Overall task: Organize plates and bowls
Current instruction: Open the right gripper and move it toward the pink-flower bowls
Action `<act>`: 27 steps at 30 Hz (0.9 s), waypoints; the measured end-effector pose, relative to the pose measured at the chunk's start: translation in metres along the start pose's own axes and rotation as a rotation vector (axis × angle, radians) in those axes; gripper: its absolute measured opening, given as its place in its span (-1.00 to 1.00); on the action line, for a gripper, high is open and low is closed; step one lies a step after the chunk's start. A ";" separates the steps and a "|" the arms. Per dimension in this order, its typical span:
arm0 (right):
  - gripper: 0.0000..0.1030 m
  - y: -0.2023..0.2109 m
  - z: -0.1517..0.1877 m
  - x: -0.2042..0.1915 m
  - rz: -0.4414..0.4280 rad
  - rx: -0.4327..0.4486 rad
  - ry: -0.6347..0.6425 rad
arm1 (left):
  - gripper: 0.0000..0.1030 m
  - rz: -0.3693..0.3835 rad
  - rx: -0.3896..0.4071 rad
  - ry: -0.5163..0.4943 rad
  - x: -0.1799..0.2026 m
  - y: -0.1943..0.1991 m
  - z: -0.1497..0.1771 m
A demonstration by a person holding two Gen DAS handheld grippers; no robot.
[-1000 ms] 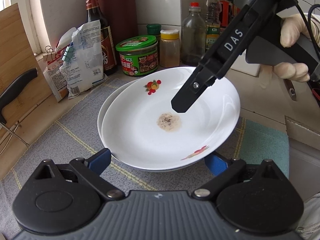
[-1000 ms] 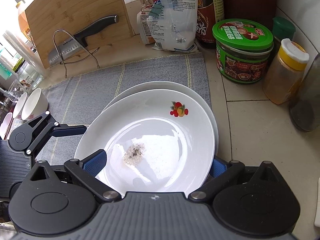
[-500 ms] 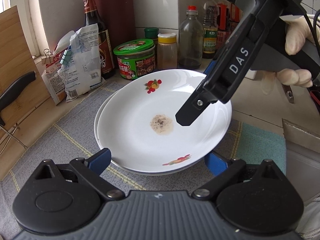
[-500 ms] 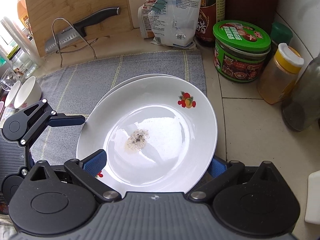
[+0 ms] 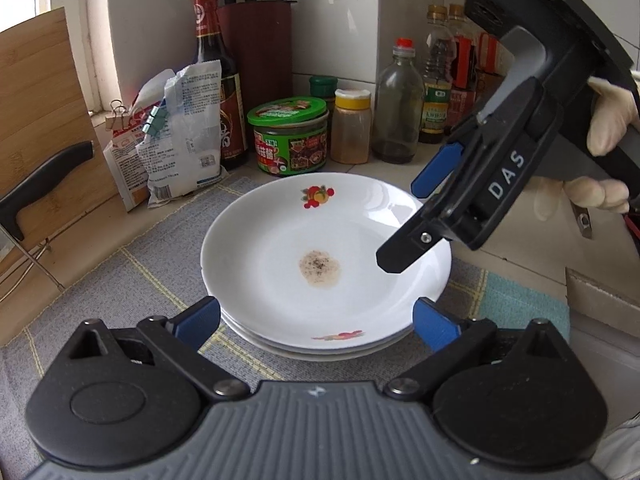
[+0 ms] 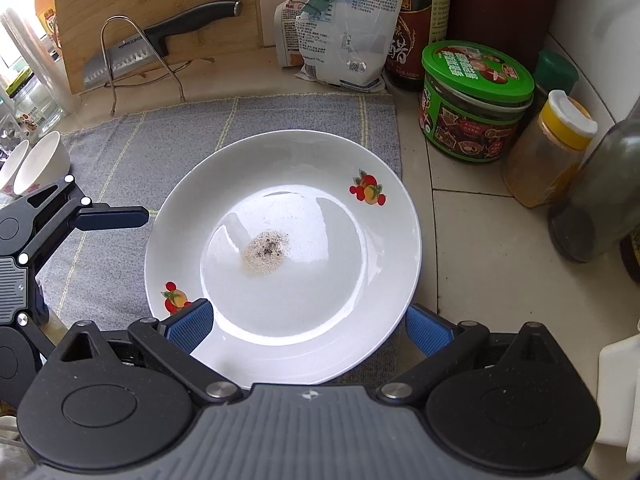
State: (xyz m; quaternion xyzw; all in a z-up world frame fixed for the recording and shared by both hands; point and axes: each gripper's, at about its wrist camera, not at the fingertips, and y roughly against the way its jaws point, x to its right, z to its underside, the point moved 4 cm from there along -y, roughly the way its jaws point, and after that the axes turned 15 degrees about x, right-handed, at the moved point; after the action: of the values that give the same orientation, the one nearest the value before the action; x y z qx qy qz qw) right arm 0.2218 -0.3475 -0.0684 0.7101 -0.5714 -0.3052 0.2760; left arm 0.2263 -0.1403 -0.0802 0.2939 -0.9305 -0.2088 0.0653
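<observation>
A white plate with fruit prints and a brown crumb stain (image 5: pixel 320 256) (image 6: pixel 288 248) lies on top of a stack of white plates (image 5: pixel 320 350) on the grey mat (image 5: pixel 132 276) (image 6: pixel 160 148). My left gripper (image 5: pixel 316 320) is open, its blue pads either side of the stack's near edge, apart from it. My right gripper (image 6: pixel 306 326) is open, jaws wide around the top plate's near rim; it also shows in the left wrist view (image 5: pixel 472 208) over the plate's right side. Two small white bowls (image 6: pixel 36 164) sit at the left edge of the right wrist view.
Behind the plates stand a green-lidded jar (image 5: pixel 290 140) (image 6: pixel 476 100), a yellow-capped spice jar (image 5: pixel 352 126), sauce bottles (image 5: pixel 214 80), a glass bottle (image 5: pixel 398 100) and clipped bags (image 5: pixel 180 132). A cutting board with a knife (image 6: pixel 160 40) leans at the left.
The top plate has come down level onto the stack, squared up with the plates below. Both grippers have drawn back a little from it.
</observation>
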 end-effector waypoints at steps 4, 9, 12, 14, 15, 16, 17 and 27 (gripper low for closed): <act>1.00 0.019 -0.007 -0.008 -0.010 0.164 0.046 | 0.99 -0.056 0.048 0.018 -0.007 0.009 -0.008; 1.00 0.035 -0.008 -0.016 0.012 0.347 0.119 | 0.99 -0.119 0.044 0.039 -0.017 0.020 -0.009; 1.00 0.032 -0.007 -0.019 0.021 0.343 0.129 | 0.99 -0.156 0.017 0.056 -0.021 0.026 -0.003; 1.00 0.031 -0.007 -0.021 0.001 0.346 0.119 | 0.99 -0.177 0.006 0.066 -0.023 0.031 0.001; 1.00 0.030 -0.007 -0.023 -0.005 0.350 0.117 | 0.99 -0.198 0.012 0.069 -0.024 0.035 0.002; 1.00 0.030 -0.007 -0.025 -0.009 0.357 0.124 | 0.99 -0.217 0.015 0.074 -0.024 0.039 0.003; 1.00 0.031 -0.008 -0.029 -0.011 0.370 0.141 | 0.99 -0.240 0.019 0.080 -0.025 0.044 0.003; 1.00 0.033 -0.026 -0.094 -0.180 0.468 0.318 | 0.99 -0.502 0.039 0.130 -0.049 0.118 0.009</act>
State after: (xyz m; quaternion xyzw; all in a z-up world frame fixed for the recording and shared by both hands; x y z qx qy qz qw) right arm 0.2051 -0.2610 -0.0162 0.8410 -0.5107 -0.0735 0.1627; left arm 0.2028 -0.0221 -0.0378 0.5296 -0.8261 -0.1813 0.0653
